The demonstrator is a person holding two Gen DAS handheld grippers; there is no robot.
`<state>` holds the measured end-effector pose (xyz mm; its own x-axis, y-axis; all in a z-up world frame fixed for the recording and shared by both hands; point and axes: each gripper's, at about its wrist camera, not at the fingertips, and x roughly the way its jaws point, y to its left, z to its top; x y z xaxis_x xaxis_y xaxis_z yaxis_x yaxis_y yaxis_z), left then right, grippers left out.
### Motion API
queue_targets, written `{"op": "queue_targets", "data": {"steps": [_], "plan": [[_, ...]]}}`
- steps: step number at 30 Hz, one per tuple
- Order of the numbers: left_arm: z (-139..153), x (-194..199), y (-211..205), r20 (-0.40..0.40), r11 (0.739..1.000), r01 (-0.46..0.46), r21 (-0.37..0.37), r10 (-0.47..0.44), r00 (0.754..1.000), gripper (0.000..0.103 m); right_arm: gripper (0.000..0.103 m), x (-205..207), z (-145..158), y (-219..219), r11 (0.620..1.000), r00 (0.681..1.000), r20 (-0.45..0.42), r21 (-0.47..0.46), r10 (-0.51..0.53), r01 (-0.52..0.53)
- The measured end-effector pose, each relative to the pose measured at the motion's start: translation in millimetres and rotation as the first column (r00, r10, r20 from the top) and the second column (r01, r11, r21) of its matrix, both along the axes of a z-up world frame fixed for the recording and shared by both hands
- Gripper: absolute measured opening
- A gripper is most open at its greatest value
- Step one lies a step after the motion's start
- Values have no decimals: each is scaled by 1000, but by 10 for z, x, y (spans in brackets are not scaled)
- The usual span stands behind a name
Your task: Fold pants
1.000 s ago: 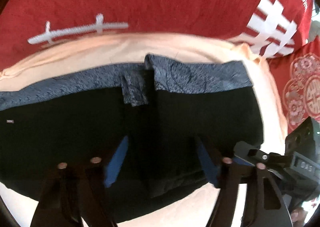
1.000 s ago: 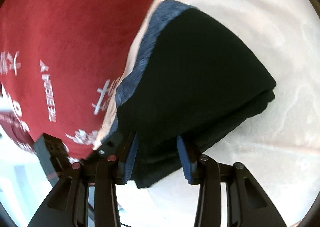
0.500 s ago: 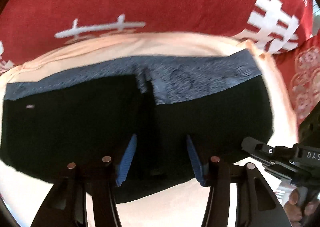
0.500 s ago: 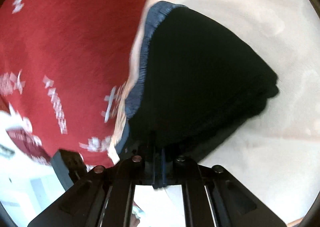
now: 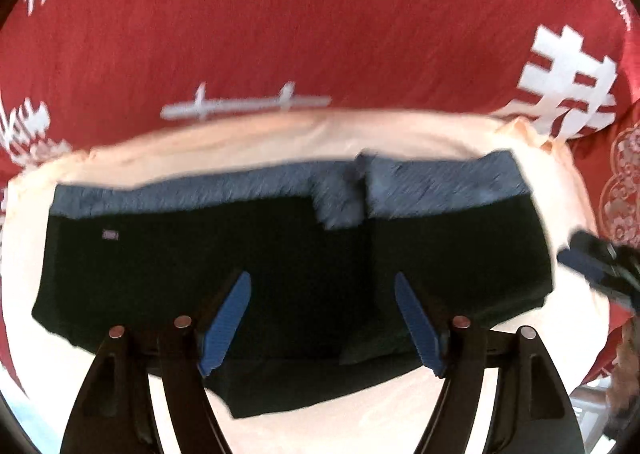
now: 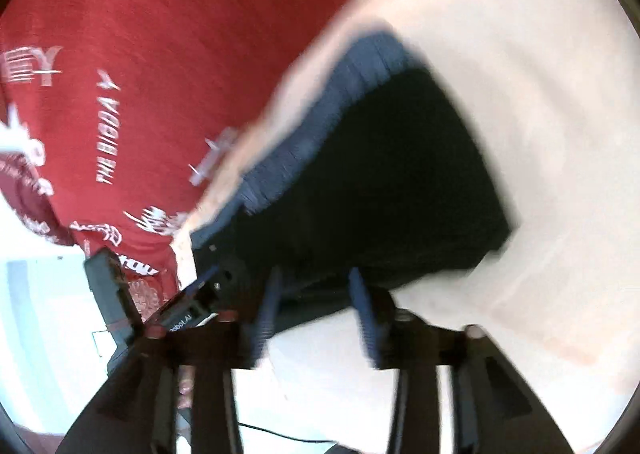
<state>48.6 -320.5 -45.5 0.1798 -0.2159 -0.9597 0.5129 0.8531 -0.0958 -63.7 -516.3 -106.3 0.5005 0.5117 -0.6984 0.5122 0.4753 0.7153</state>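
The black pants [image 5: 280, 278] with a blue-grey waistband [image 5: 436, 181] lie folded in a compact rectangle on a cream cloth [image 5: 260, 137]. My left gripper [image 5: 322, 318] is open, its blue pads hovering over the near edge of the pants, holding nothing. In the right wrist view the pants [image 6: 384, 181] lie ahead, blurred by motion. My right gripper [image 6: 316, 314] is open at the pants' near edge, empty. The right gripper also shows at the right edge of the left wrist view [image 5: 600, 270].
A red cover with white lettering [image 5: 320, 21] lies under and behind the cream cloth and shows at the left of the right wrist view [image 6: 160, 53]. The left gripper's body [image 6: 184, 314] sits at lower left there. Pale floor lies beyond the bed's edge [image 6: 44, 314].
The right gripper was shut on the pants' edge half a second ago and has opened and let go. The left gripper has opened wider and drawn back a little. The pants now lie flat.
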Motion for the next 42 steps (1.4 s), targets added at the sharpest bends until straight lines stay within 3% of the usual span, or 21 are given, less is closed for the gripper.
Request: {"op": "queue_targets", "data": {"steps": [4,7,11,12,13,14,16,19,21,22,25,27,35,39,42], "plan": [[15,47,-346,17,999,36,-16,-36,999,76,56,111,135,-516,989,999,25,-141,-39,42],[-56,79,-572,-4,998,56,-23,-57,998,76,56,230,46,-755,992,997,39,-106,-63,67],[-114,110,-840,-12,996,77,-41,-78,997,76,55,417,-275,-873,994,999,-33,-110,-26,22],[-141,106,-886,-14,996,81,-44,-82,997,76,52,478,-406,-888,997,999,-42,-73,-12,9],[-179,110,-939,-19,995,86,-40,-87,996,76,38,531,-502,-894,999,999,-49,-36,-3,1],[-221,107,-970,-21,995,91,-35,-92,996,76,33,554,-607,-894,1000,998,-57,8,-1,1],[-312,83,-951,-15,994,105,-9,-105,994,76,30,602,-675,-856,998,998,-65,53,-23,26],[-570,34,-809,-22,990,117,80,-115,993,76,30,659,-474,-685,998,998,-15,16,67,-67],[-637,-22,-741,-1,986,146,78,-146,989,76,30,738,-400,-594,988,991,-47,-73,129,-132],[-626,-65,-740,27,981,169,95,-172,985,76,31,793,-398,-562,975,984,-96,-149,152,-165],[-614,-94,-753,30,977,180,112,-184,982,76,56,929,-509,-440,932,967,-183,-283,178,-226],[-599,-82,-749,17,980,170,102,-172,985,76,57,905,-502,-395,920,972,-172,-330,163,-213],[-430,-123,-285,-2,987,98,131,-99,995,76,77,392,-323,-367,945,970,-232,-298,67,-136],[-350,-195,-6,-10,983,83,162,-83,997,76,80,177,-161,-205,932,970,-239,-340,47,-129],[-269,-264,177,-23,982,78,174,-75,997,76,81,-3,-87,-109,943,974,-228,-323,2,-78]]}}
